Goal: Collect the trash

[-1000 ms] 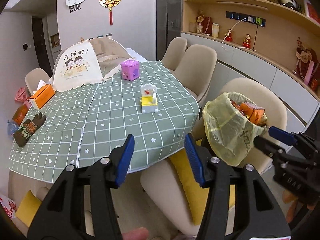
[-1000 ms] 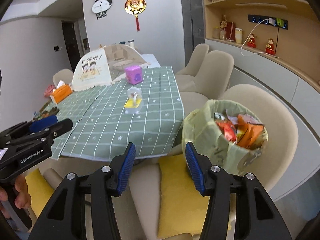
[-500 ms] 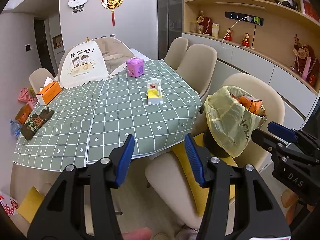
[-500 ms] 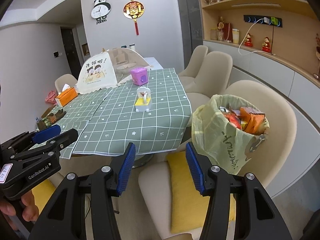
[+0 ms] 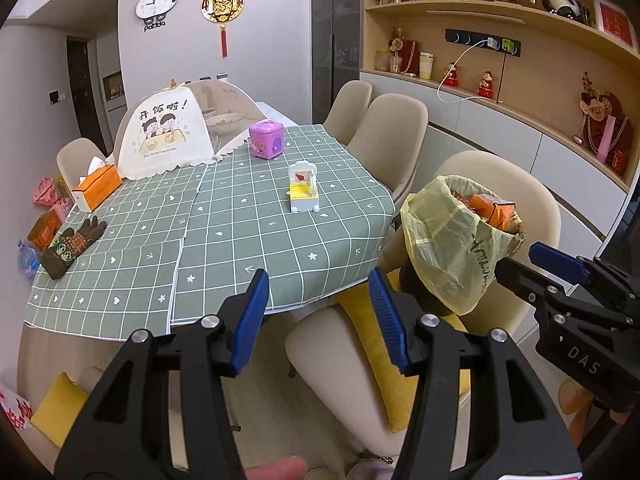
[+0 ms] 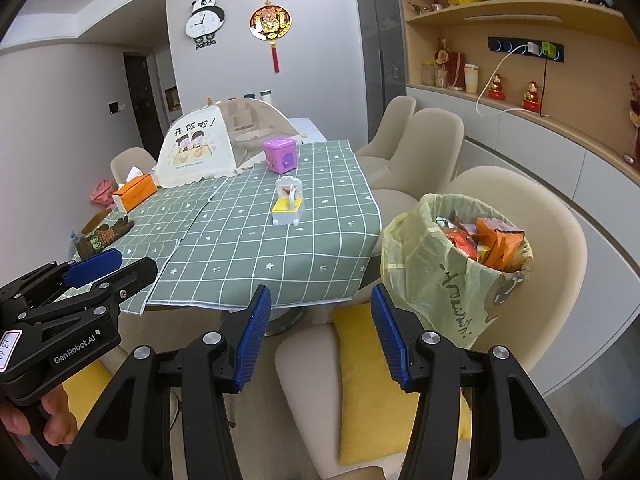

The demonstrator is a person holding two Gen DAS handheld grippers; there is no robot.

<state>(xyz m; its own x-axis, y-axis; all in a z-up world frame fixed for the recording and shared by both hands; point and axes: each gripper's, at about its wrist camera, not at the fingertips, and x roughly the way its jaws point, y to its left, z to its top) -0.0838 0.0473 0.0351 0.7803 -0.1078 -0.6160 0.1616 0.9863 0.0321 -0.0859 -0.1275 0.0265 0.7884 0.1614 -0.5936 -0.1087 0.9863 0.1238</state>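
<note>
Both grippers empty, bin nearly full.

I hold the left gripper (image 5: 318, 316) and right gripper (image 6: 318, 332) with jaws wide apart, gripping nothing. The bin (image 6: 456, 272), lined with a yellow bag, stands on a chair (image 6: 536, 208) just beside the table (image 6: 256, 248); orange and red wrappers fill it to the rim, so I judge most collecting done. On the table, well apart from the bin, I see a glove (image 5: 70, 246), a tissue box (image 5: 98, 188) and two toys; none looks like trash.

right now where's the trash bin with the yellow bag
In both wrist views the trash bin sits at right on the cushioned chair, just off the table's near right corner.
</note>
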